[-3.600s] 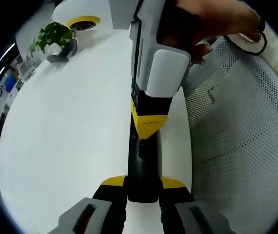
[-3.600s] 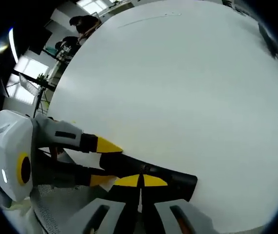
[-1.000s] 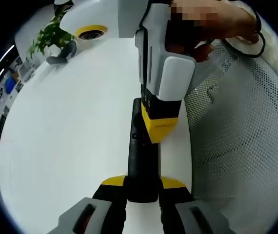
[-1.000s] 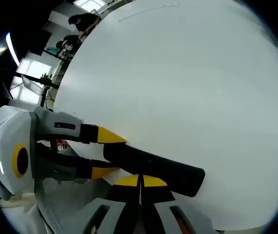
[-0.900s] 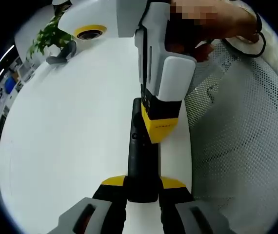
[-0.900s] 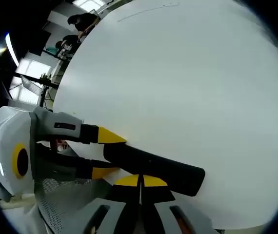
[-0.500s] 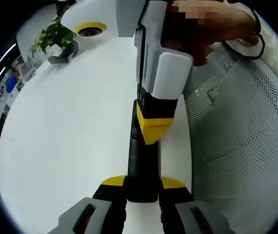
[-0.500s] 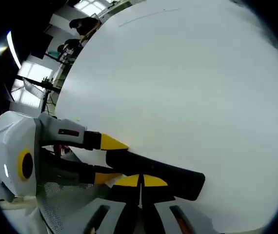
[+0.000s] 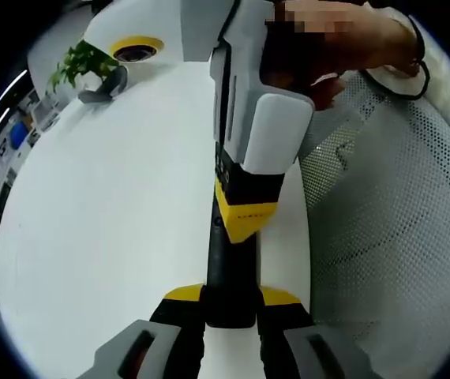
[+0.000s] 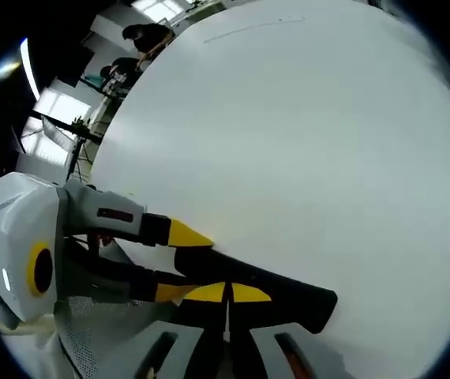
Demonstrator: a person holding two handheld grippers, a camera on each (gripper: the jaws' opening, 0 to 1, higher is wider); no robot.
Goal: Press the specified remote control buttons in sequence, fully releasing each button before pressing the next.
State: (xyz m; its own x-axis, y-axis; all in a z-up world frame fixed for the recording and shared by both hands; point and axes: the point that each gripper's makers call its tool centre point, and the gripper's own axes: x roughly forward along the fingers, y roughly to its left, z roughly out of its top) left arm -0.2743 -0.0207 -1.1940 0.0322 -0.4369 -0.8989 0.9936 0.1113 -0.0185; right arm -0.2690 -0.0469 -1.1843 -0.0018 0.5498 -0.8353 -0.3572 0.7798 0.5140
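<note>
A slim black remote (image 9: 229, 272) lies along the white table (image 9: 106, 205), with its near end clamped between the yellow-tipped jaws of my left gripper (image 9: 231, 297). My right gripper (image 9: 245, 223) comes down from the top, held by a hand, and its shut yellow tips rest on the remote's upper face. In the right gripper view the same shut tips of my right gripper (image 10: 226, 294) sit against the remote (image 10: 276, 290). There the left gripper (image 10: 179, 264) grips the remote's end from the left.
A white mesh chair (image 9: 391, 229) stands close along the table's right edge. A potted plant (image 9: 83, 61) and a grey stand (image 9: 103, 88) sit at the far end. People (image 10: 142, 35) and a bright window (image 10: 59, 106) lie beyond the table.
My right gripper's tips have slid down the remote, closer to my left gripper's jaws. The left gripper keeps its hold and the remote has not shifted.
</note>
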